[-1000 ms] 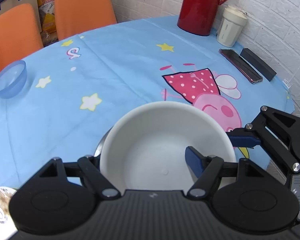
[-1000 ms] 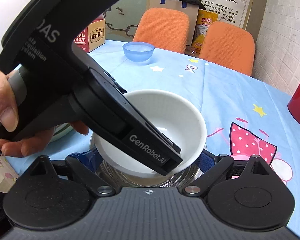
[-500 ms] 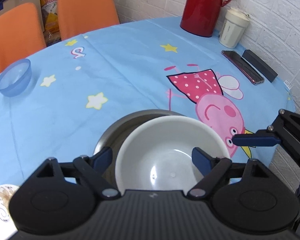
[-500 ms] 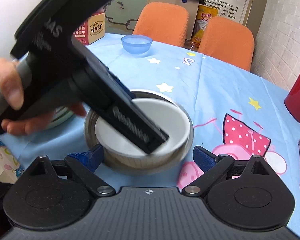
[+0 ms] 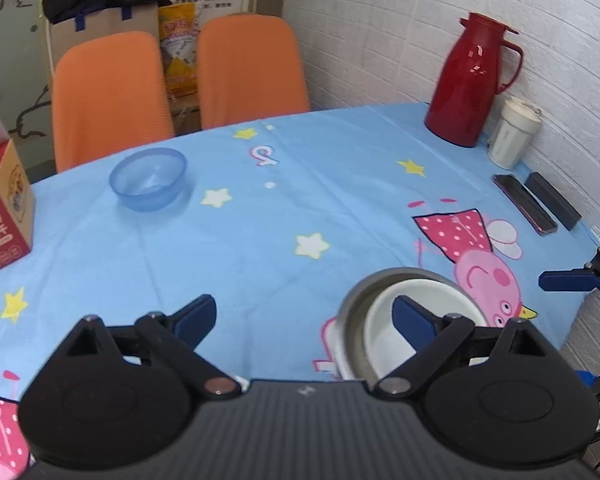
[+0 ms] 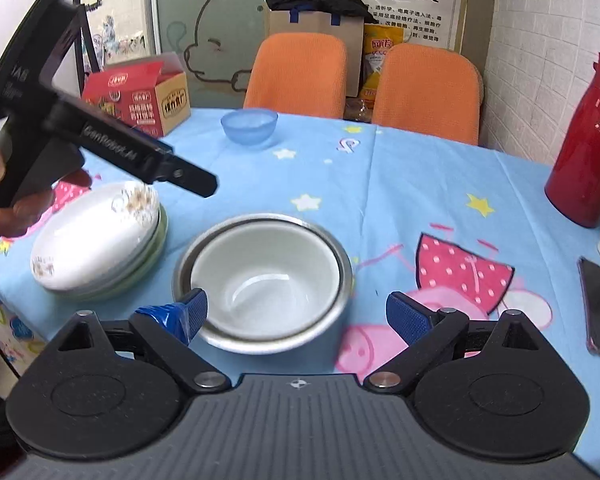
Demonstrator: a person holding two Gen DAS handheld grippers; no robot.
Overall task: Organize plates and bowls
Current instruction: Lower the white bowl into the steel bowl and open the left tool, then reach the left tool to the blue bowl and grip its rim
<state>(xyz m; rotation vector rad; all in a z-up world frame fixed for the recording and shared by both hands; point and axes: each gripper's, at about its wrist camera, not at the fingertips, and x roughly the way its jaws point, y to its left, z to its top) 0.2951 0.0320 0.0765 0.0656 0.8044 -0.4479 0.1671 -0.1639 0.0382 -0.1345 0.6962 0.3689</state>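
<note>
A white bowl sits nested inside a steel bowl on the blue tablecloth; both also show in the left wrist view, the white bowl inside the steel bowl. My left gripper is open and empty, raised to the left of the bowls. My right gripper is open and empty, its fingertips either side of the steel bowl's near rim. A stack of white patterned plates lies left of the bowls. A blue plastic bowl stands farther back.
A red thermos, a white cup, a phone and a black case stand at the right by the wall. A red carton is at the back left. Two orange chairs are behind the table.
My left gripper let go of the white bowl in the steel bowl, then rose and swung left, away from the bowls. My right gripper has drawn back a little.
</note>
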